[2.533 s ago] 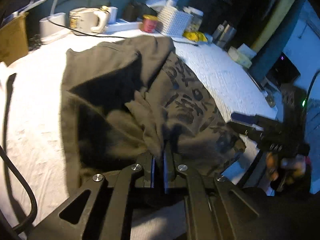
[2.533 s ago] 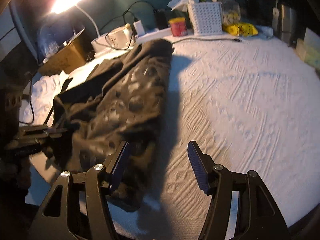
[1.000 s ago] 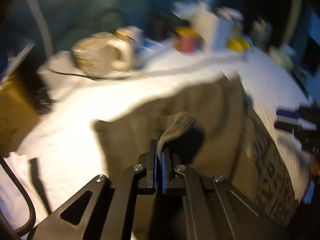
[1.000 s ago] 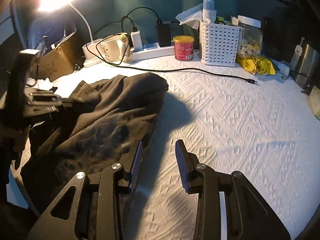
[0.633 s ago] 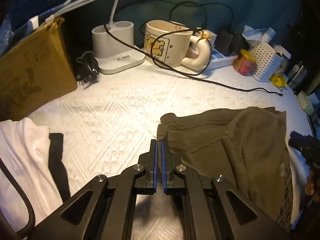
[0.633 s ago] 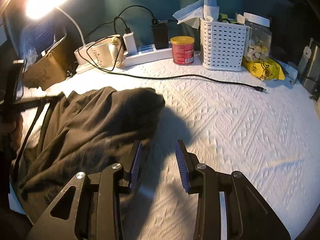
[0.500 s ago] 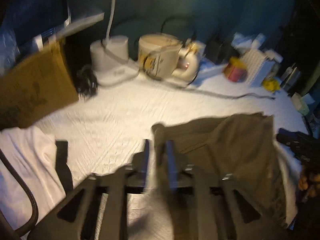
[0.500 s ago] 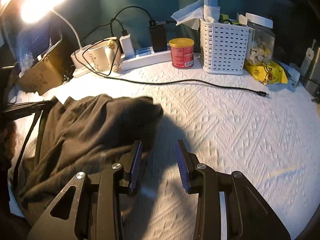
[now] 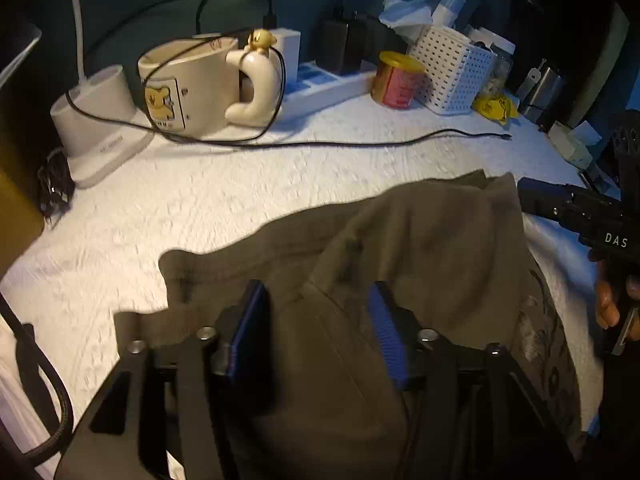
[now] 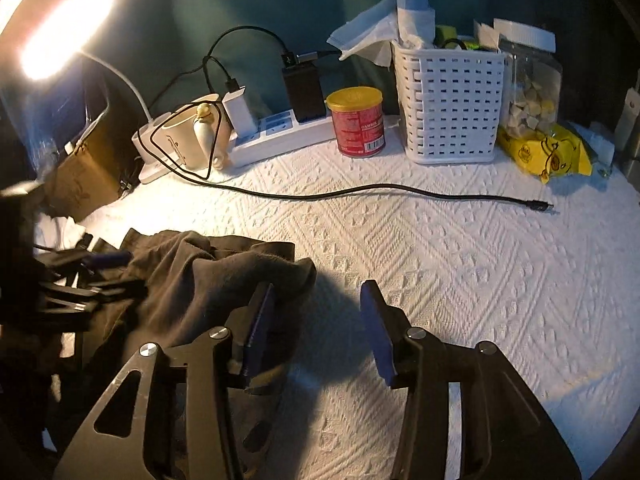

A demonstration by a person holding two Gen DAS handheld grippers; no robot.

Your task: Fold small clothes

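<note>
A dark olive garment (image 9: 400, 264) lies folded over on the white textured cloth (image 9: 224, 196), its printed side showing at the right edge. My left gripper (image 9: 316, 324) is open just above the garment, holding nothing. The right gripper (image 9: 576, 208) shows at the right of the left wrist view, beside the garment's far corner. In the right wrist view the garment (image 10: 192, 284) lies bunched at the left. My right gripper (image 10: 316, 332) is open, its left finger over the garment's edge, its right finger over bare cloth.
At the back stand a cream mug (image 9: 192, 84), a lamp base (image 9: 96, 120), a power strip (image 10: 280, 132), a red can (image 10: 358, 122), a white basket (image 10: 452, 104) and a yellow packet (image 10: 540, 152). A black cable (image 10: 360, 194) lies across the cloth. A cardboard box (image 10: 88, 176) stands at the left.
My left gripper carried a garment edge over toward the back, then opened and let it go. My right gripper opened wider. The garment now lies doubled over.
</note>
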